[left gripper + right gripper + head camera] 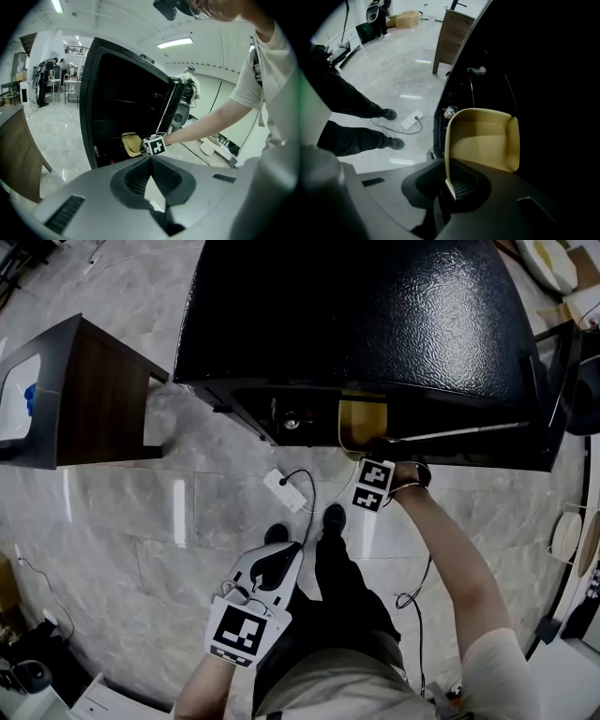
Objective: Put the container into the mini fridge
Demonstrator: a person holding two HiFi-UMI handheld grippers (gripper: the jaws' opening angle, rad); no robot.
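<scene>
We judge the task well along but not finished. Our right tool [449, 180] is clenched on the near wall of the yellow container [483, 140] and holds it at the mouth of the open mini fridge [356, 315], partly inside the dark cavity. We cannot see it resting on any shelf, so carrying it deeper, setting it down and letting go are left to do. Our left tool [150, 159] hangs low over the floor, its jaws together with nothing between them, well apart from the fridge.

The open door [555, 381] stands to the right of our arm. Thin rack wires [471, 91] cross above the container. A small round thing [450, 111] sits near the container's left edge. Ahead of the container the cavity looks open, though it is too dark to be sure.
</scene>
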